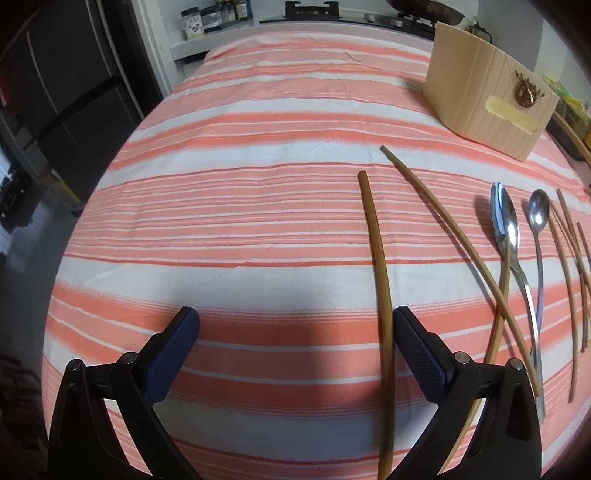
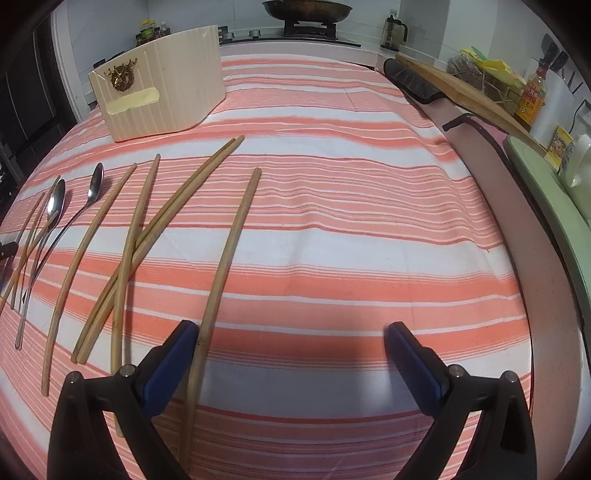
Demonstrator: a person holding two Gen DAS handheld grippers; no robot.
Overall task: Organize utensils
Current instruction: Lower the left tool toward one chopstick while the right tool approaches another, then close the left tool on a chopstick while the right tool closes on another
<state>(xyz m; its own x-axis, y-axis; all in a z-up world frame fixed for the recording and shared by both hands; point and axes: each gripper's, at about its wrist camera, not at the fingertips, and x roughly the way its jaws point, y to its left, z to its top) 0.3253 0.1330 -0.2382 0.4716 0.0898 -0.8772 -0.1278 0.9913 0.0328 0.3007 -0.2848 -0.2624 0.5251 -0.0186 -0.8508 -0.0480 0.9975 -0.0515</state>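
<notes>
Several wooden chopsticks and two metal spoons lie on a striped cloth. In the left wrist view my left gripper (image 1: pixel 295 332) is open just above the cloth, and one chopstick (image 1: pixel 378 266) runs between its fingers, close to the right finger (image 1: pixel 417 354). A large spoon (image 1: pixel 506 225) and a small spoon (image 1: pixel 537 214) lie further right. A beige utensil holder (image 1: pixel 484 107) stands at the back right. In the right wrist view my right gripper (image 2: pixel 291 343) is open, and another chopstick (image 2: pixel 229 254) lies just inside its left finger (image 2: pixel 173 362). The holder (image 2: pixel 162 88) stands at the back left.
The orange and white striped cloth (image 2: pixel 351 221) covers the counter. A stove with a pan (image 2: pixel 306 9) is at the back. Bottles (image 2: pixel 532 96), a wooden board (image 2: pixel 465 88) and a dark mat (image 2: pixel 410 83) line the right edge. A dark cabinet (image 1: pixel 62 92) stands left.
</notes>
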